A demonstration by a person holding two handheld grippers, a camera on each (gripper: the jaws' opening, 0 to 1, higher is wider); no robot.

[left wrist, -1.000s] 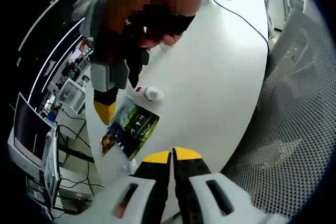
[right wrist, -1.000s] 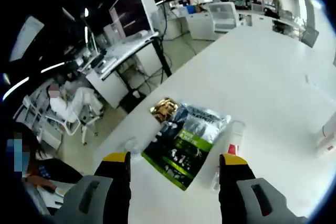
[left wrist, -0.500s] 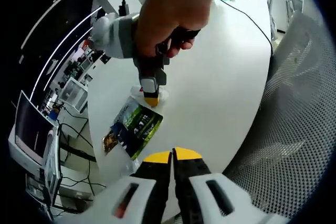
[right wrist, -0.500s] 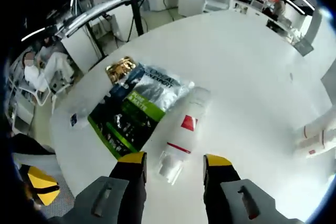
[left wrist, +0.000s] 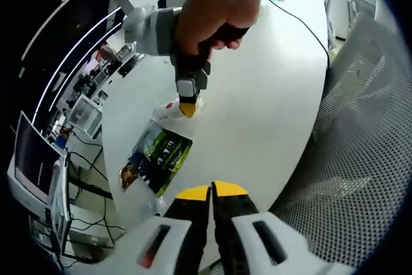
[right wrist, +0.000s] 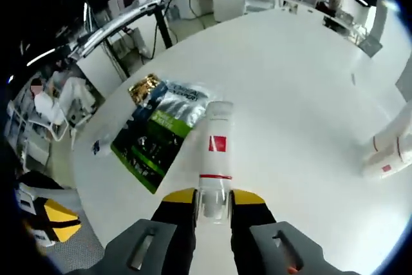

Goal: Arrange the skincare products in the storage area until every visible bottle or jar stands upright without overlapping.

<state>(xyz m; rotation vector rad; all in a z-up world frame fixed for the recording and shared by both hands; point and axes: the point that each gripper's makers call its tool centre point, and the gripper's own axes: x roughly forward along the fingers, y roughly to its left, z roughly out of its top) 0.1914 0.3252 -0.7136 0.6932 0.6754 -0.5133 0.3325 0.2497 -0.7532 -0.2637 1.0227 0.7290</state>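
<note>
1. Right gripper view is showing the right gripper (right wrist: pixel 213 199) with its two yellow-tipped jaws pressing on the clear cap end of a white bottle (right wrist: pixel 215 152), one jaw on each side, so it is holding the bottle.
2. The white bottle is lying flat on the white table (right wrist: pixel 302 88) and is pointing away from the jaws; it is carrying a red square mark and a thin red line near the cap.
3. Just to the left of the bottle in this view, a green and silver sachet (right wrist: pixel 158 133) is lying flat on the table, and the far end of the bottle is touching or overlapping its edge; I cannot tell which.
4. Two more white bottles (right wrist: pixel 393 149) are lying at the right edge of this view, well apart from the held one.
5. Left gripper view is showing the left gripper (left wrist: pixel 211 191) low in the picture with its yellow tips closed together and holding nothing, above the table edge beside a mesh chair (left wrist: pixel 360 140).
6. Farther on the table (left wrist: pixel 270 94), a person's hand (left wrist: pixel 219 4) is gripping the right gripper (left wrist: pixel 187 105), whose tip is sitting on the white bottle (left wrist: pixel 168 111).
7. The sachet (left wrist: pixel 158 159) is lying between that bottle and the left gripper, near the table edge.
</note>
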